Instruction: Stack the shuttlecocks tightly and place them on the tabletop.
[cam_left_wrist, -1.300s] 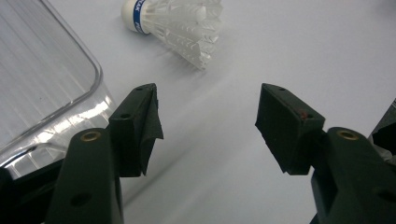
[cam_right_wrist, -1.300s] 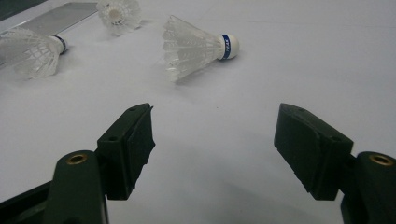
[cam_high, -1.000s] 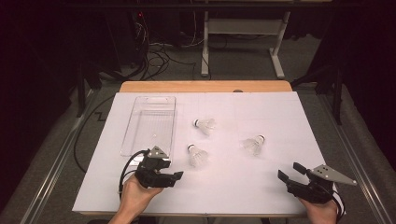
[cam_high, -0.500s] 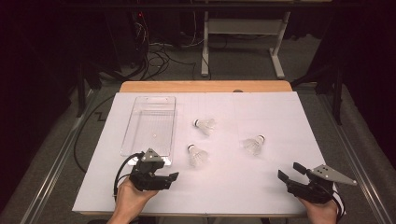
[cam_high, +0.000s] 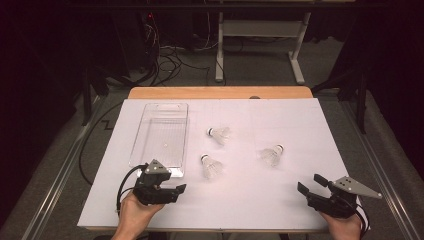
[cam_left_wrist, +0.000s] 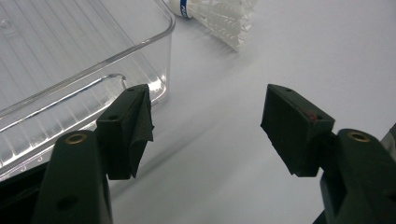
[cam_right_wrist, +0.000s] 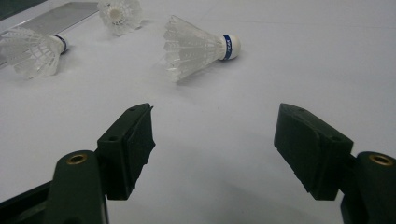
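White shuttlecocks (cam_high: 212, 166) lie apart on the table (cam_high: 250, 200) beside a clear tray (cam_high: 161, 134), while left tongs (cam_high: 176, 191) and right tongs (cam_high: 310, 184) gape, released, grasping nothing.

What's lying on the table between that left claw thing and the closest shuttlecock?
Nothing: in the high view, bare white table sheet separates the left gripper from the nearest shuttlecock. The clear tray sits off to the side.

Left gripper (cam_high: 177, 189) low near the table's front-left edge, jaws just opened wide, nothing between them. Right gripper (cam_high: 309, 184) by the front-right corner, jaws wide apart, empty. Both hands enter from the front edge.
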